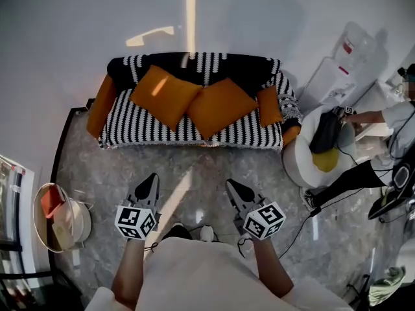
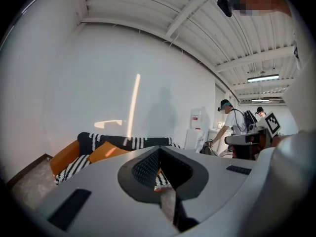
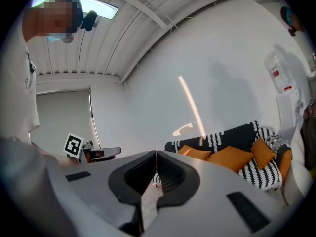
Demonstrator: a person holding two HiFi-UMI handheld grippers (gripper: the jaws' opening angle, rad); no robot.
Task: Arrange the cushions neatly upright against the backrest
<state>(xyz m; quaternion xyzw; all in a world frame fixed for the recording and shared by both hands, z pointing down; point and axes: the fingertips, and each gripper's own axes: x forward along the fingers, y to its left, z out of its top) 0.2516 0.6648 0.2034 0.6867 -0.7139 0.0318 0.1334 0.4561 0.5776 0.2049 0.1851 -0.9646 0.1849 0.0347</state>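
Note:
A black-and-white striped sofa [image 1: 227, 135] stands against the white wall, with its backrest [image 1: 194, 65] at the far side. Two large orange cushions lie flat and askew on the seat, the left cushion [image 1: 163, 96] and the middle cushion [image 1: 220, 106]. A smaller orange cushion [image 1: 268, 105] leans at the right end. My left gripper [image 1: 150, 181] and right gripper [image 1: 233, 188] hover over the marble floor in front of the sofa, both shut and empty. In the right gripper view the sofa [image 3: 261, 174] and cushions [image 3: 230, 157] lie ahead to the right.
Orange armrests [image 1: 100, 105] flank the sofa. A round white side table [image 1: 47, 207] stands at the left, a white pouf [image 1: 298, 167] with a dark bag at the right. A person [image 1: 382, 115] works by a water dispenser [image 1: 337, 70]. Cables run across the floor.

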